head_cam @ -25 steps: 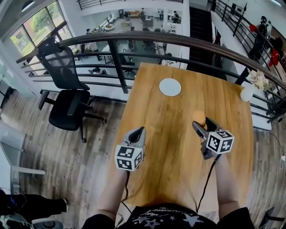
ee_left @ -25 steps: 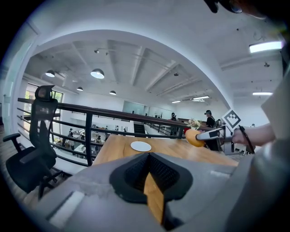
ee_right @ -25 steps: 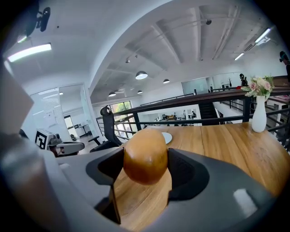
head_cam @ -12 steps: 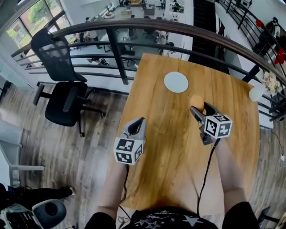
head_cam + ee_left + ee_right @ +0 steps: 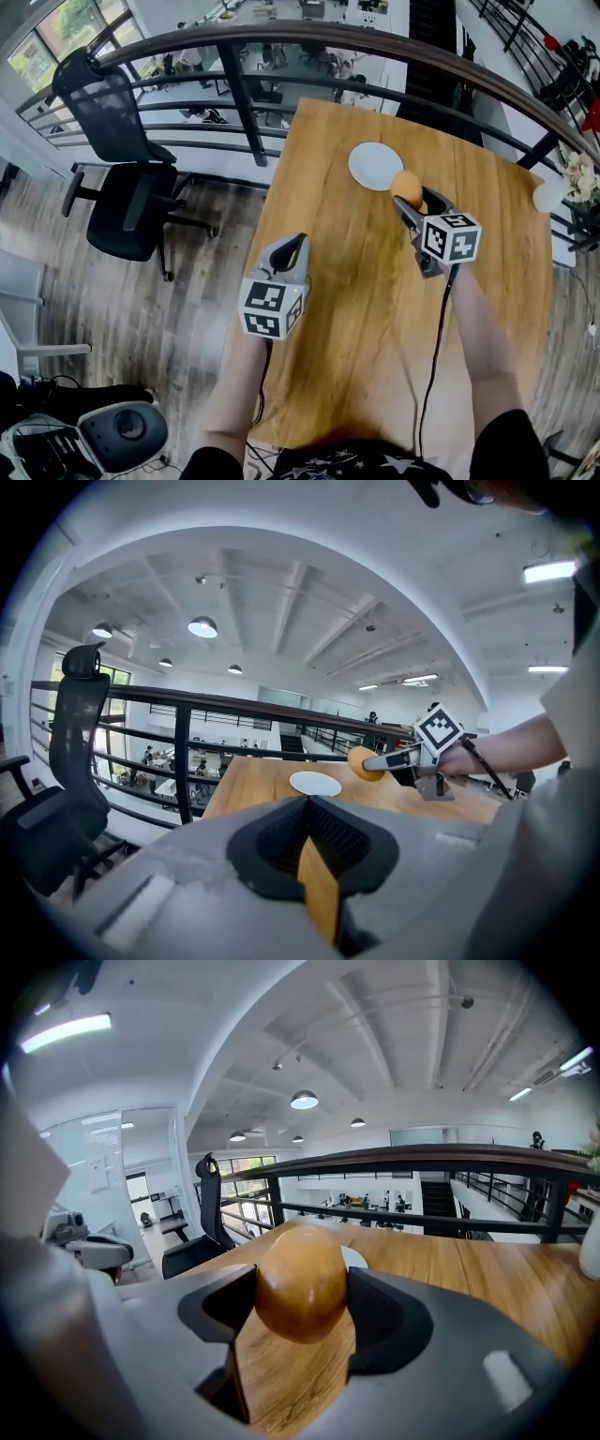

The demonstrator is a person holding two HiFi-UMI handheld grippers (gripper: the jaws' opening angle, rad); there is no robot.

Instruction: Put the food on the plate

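A round golden-brown bun point(image 5: 407, 185) point(image 5: 300, 1283) is clamped between the pads of my right gripper point(image 5: 411, 197) point(image 5: 300, 1299) and hangs above the wooden table point(image 5: 356, 309). It is right beside the near right rim of the small white plate point(image 5: 374, 165) point(image 5: 315, 783), which has nothing on it. In the right gripper view the plate point(image 5: 355, 1257) peeks out behind the bun. My left gripper point(image 5: 297, 247) point(image 5: 306, 803) hovers over the table's left edge with its jaws together and nothing in them. From the left gripper view I see the bun point(image 5: 361, 763) at the right gripper's tips.
A black metal railing point(image 5: 239, 89) runs along the table's far side. A black office chair point(image 5: 127, 187) stands on the floor at the left. A white vase with flowers point(image 5: 551, 193) sits at the table's far right corner.
My right gripper has carried the bun away from me, up to the plate's rim. The left gripper has shifted slightly forward, jaws still together.
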